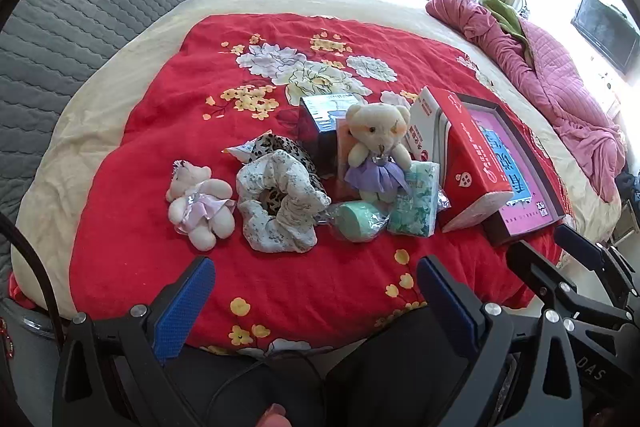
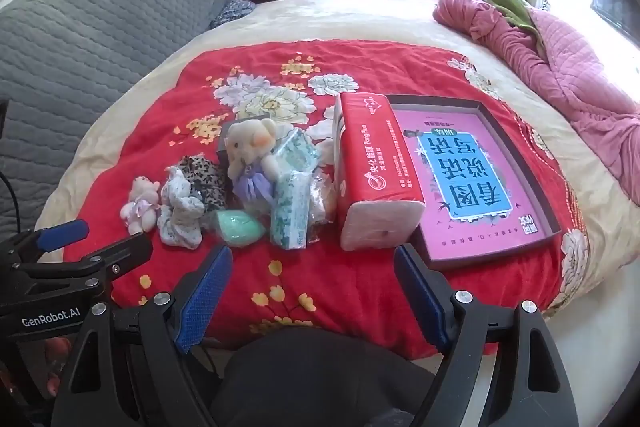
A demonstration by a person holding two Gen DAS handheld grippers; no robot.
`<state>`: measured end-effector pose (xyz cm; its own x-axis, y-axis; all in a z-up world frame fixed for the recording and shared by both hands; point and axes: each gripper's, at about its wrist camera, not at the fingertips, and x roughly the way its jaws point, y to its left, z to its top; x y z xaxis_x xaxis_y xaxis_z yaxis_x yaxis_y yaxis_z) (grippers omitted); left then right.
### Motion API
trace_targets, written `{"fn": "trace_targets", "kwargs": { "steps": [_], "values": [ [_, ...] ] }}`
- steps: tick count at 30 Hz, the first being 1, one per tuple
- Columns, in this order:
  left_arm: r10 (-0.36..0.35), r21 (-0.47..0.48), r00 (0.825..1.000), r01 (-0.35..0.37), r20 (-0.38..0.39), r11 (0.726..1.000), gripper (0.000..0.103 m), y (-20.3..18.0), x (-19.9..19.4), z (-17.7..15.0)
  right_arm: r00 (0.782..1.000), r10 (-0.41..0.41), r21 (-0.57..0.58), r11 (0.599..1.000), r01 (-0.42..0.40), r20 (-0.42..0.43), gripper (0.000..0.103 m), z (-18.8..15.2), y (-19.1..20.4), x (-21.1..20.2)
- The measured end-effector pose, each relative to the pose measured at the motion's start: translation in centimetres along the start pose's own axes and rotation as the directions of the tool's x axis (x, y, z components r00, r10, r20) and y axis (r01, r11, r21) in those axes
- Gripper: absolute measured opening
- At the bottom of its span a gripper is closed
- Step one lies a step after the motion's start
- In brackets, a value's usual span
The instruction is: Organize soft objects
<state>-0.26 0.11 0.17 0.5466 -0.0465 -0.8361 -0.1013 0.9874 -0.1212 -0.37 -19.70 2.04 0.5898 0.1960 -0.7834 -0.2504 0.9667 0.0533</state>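
**Describer:** On the red floral quilt lies a cluster: a small bear in a pink dress, a floral scrunchie just beside it, and a bear in a purple dress propped upright.

**Operator:** And my grippers?

**Describer:** Your left gripper and right gripper both hover spread wide, empty. The pink-dressed bear looks light and squashy; pinch its torso.
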Motion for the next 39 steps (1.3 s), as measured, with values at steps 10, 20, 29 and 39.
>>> {"fn": "trace_targets", "kwargs": {
  "steps": [10,20,29,39],
  "values": [
    [-0.001,0.000,1.000,0.001,0.002,1.000,0.101,-0.03,0.02,-0.03,1.000,-0.013,0.005,1.000,0.013,-0.004,0.084,0.04,-0.05,0.13],
    [-0.005,0.009,1.000,0.005,0.003,1.000,0.101,-0.24,-0.07,0.18,1.000,-0.024,0.005,1.000,0.024,-0.004,0.084,0.15,-0.07,0.18],
    [-0.008,0.011,1.000,0.008,0.000,1.000,0.101,-0.37,0.03,0.13,0.999,-0.032,0.002,0.999,0.032,-0.004,0.084,0.25,0.09,0.29],
    [-0.011,0.008,1.000,0.011,0.003,1.000,0.101,-0.17,-0.09,0.06,1.000,-0.027,0.004,1.000,0.027,-0.007,0.084,0.12,-0.02,0.17]
  ]
}}
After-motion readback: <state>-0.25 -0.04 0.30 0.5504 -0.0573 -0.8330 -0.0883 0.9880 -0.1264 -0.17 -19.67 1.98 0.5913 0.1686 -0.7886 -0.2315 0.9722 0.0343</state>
